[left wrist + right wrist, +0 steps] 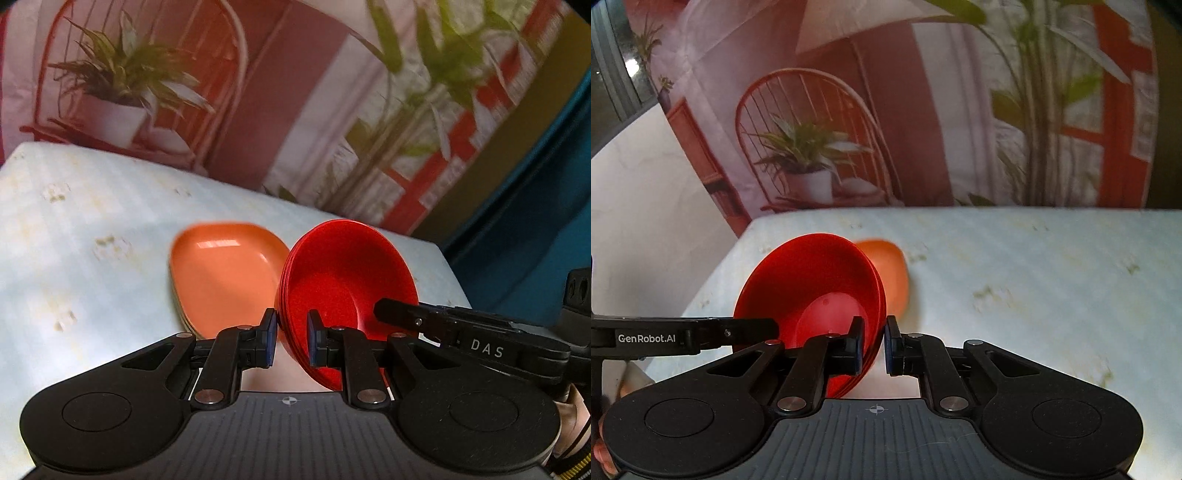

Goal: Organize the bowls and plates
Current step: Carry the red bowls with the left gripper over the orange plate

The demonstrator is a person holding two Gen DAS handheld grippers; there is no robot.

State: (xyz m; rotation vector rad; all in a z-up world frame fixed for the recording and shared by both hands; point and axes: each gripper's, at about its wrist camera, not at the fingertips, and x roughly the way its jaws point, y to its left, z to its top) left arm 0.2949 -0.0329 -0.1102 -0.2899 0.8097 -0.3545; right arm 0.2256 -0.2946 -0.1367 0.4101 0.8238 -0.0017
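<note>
stack of red round plastic bowls [347, 280]: smooth, semi-gloss | orange plastic plates [225, 273]: glossy, window glare | pale bench [92, 229]: matt, stained | black left hand-held gripper [291, 338]: matt plastic, metal pins

White lettering "DAS" stands on the side of the right gripper [380, 312], seen in the left wrist view. White lettering "GenRobot.AI" stands on the side of the left gripper [774, 325], seen in the right wrist view
</note>
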